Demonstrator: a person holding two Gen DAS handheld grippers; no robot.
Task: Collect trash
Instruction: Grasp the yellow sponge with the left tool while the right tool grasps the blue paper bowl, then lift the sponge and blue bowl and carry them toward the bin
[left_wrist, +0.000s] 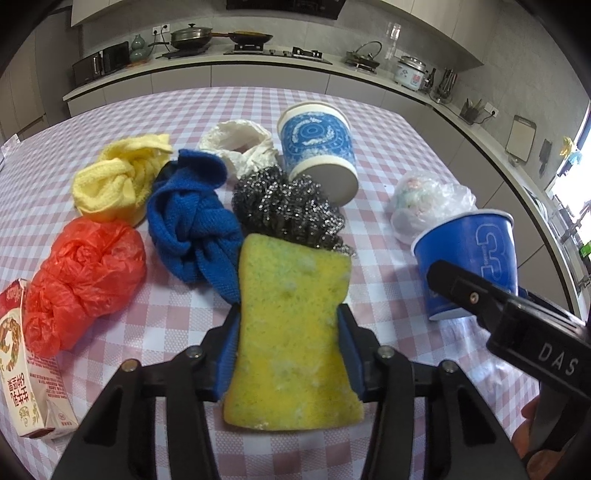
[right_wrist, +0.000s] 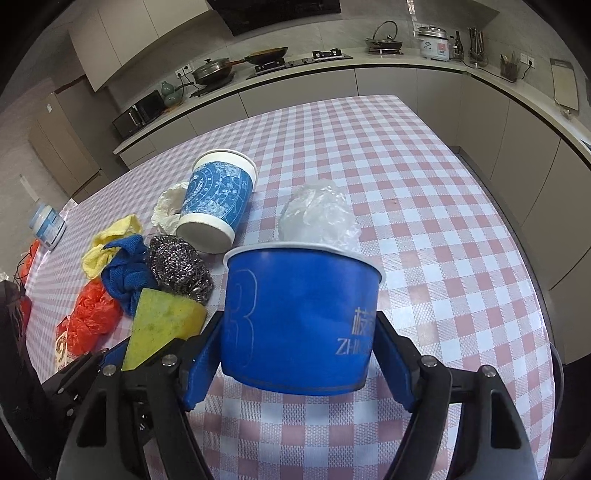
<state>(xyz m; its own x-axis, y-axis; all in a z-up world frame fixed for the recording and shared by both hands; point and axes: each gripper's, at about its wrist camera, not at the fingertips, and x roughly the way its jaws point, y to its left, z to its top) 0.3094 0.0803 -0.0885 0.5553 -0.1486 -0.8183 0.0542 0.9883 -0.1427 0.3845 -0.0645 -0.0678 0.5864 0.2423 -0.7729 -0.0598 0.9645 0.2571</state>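
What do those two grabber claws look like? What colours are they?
Both claws look alike. The left gripper and the right gripper each have shiny black plastic arms, joined by round silver bolts, with two flat blue finger pads at the tips. One black body carries the white letters "DAS".

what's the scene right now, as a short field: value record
left gripper: shut on yellow sponge
right gripper: shut on blue paper cup, upright
beyond the cup: clear plastic bag
patterned cup: tipped on its side
pile: steel scourer, blue cloth, yellow cloth, red plastic bag
surface: checked tablecloth
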